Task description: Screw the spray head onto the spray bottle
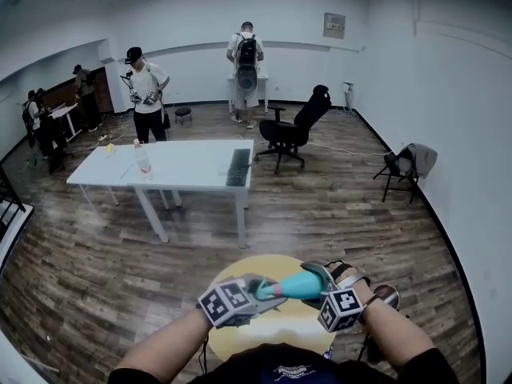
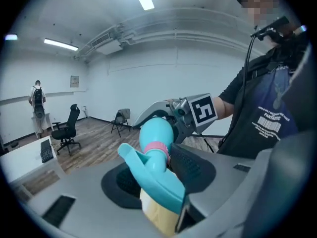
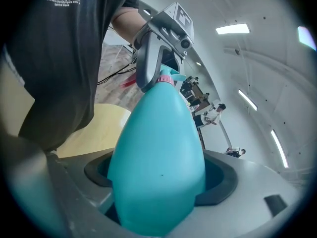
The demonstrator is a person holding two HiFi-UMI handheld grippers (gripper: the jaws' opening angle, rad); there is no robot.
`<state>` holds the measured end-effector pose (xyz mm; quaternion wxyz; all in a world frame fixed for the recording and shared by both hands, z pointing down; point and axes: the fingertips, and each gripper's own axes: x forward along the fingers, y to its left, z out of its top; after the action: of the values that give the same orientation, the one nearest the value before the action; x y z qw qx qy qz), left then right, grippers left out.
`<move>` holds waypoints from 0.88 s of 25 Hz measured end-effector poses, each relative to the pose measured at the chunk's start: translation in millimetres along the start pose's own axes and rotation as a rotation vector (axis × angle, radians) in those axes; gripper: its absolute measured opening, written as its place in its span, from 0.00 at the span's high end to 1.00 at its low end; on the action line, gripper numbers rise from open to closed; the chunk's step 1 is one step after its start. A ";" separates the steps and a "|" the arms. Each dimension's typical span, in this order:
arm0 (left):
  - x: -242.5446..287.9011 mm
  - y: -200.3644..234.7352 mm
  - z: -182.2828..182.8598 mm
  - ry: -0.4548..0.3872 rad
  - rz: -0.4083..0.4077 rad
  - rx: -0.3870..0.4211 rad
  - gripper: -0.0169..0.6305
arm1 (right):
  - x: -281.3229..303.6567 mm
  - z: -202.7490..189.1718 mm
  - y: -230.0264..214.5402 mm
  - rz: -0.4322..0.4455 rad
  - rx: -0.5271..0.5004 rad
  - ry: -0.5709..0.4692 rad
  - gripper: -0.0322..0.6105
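I hold a teal spray bottle (image 1: 302,285) level over a round yellow table (image 1: 272,330), close to my body. My right gripper (image 1: 326,282) is shut on its wide body (image 3: 158,162), which fills the space between those jaws. A pink ring (image 2: 157,148) marks the neck, where the teal spray head (image 2: 157,175) sits. My left gripper (image 1: 268,288) has that head between its jaws, the trigger lying across the left pad (image 2: 121,182) and the right pad (image 2: 190,167) against the neck. From the right gripper view, the left gripper (image 3: 159,43) shows at the bottle's far end.
A long white table (image 1: 192,184) stands ahead with a small bottle (image 1: 143,161) and a keyboard (image 1: 238,167). A black office chair (image 1: 293,130) and a folding chair (image 1: 405,168) stand to the right. People (image 1: 147,93) work at the back of the wood-floored room.
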<state>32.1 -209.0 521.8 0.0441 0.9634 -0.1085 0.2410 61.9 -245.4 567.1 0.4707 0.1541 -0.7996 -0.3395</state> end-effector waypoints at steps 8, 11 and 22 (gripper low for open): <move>-51.7 53.1 -4.2 -0.434 -0.122 -0.736 0.42 | 9.4 -15.6 -0.4 0.077 0.202 -0.017 0.24; -70.6 72.3 -16.6 -0.519 -0.127 -0.869 0.38 | 9.5 -29.4 2.3 0.068 0.203 0.024 0.24; -5.9 21.7 -0.5 -0.115 -0.038 -0.167 0.69 | 26.3 -2.7 6.1 0.102 0.104 -0.028 0.25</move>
<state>21.8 -229.0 520.2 0.1222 0.9706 -0.1124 0.1744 51.2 -257.0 589.2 0.4678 0.1325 -0.8294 -0.2751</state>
